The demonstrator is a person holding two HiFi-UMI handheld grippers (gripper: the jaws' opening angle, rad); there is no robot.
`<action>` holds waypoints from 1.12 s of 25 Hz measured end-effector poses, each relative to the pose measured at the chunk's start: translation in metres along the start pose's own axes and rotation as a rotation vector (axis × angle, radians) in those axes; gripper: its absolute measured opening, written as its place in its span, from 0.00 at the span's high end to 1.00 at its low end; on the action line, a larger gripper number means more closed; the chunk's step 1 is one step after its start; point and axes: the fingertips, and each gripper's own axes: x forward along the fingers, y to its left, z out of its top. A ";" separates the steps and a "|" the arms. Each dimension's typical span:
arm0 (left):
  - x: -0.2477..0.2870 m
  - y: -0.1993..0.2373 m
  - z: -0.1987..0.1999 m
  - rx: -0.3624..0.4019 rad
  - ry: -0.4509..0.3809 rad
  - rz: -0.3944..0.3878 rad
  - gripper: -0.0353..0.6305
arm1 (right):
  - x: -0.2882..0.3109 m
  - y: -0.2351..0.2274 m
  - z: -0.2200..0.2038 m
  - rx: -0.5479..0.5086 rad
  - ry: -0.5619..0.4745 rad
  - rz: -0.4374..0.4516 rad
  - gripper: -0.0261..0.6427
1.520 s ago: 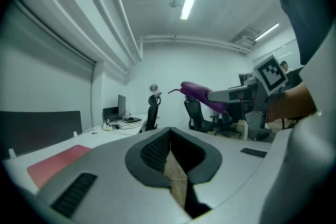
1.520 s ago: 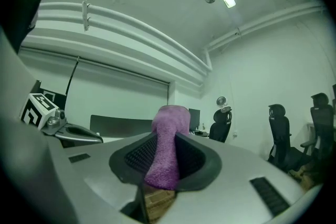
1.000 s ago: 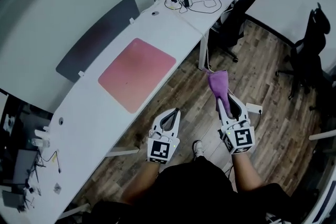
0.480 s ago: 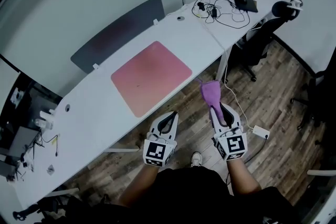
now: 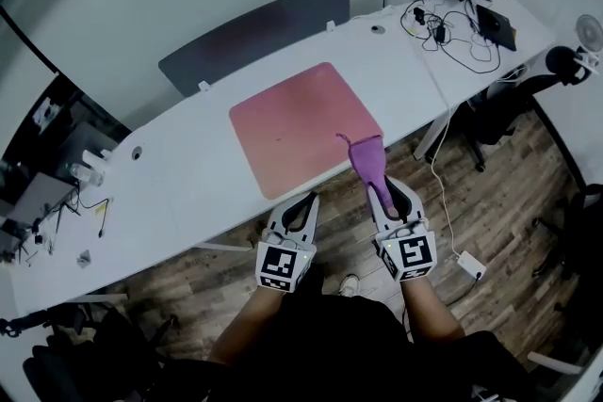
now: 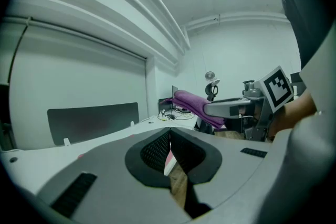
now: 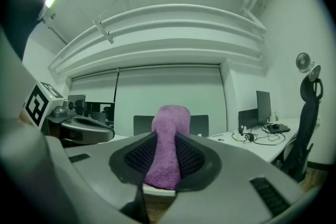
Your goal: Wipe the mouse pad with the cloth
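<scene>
At lower centre of the head view, right gripper (image 5: 384, 195) clamped on a purple cloth (image 5: 367, 161), the folded strip pinched between the jaws and sticking out past the tips toward the upper left. Cloth end overlapping the lower right corner of the pink pad (image 5: 297, 120); contact not clear. Pad flat at frame centre on the white desk (image 5: 179, 193). Left gripper (image 5: 301, 205) just left of the right one, jaws pressed together, nothing between.

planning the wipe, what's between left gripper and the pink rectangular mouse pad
Only bare white desk separates left gripper from pink mouse pad, in head view.
</scene>
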 end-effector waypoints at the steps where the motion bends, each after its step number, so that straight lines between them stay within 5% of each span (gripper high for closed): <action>1: 0.001 0.009 -0.002 -0.017 -0.002 0.012 0.91 | 0.009 0.003 0.001 -0.003 -0.004 0.012 0.79; 15: 0.017 0.151 -0.022 -0.113 -0.003 0.135 0.91 | 0.156 0.060 0.012 -0.032 -0.024 0.177 0.79; 28: 0.018 0.269 -0.023 -0.118 -0.017 0.159 0.91 | 0.256 0.106 0.007 -0.018 -0.003 0.199 0.79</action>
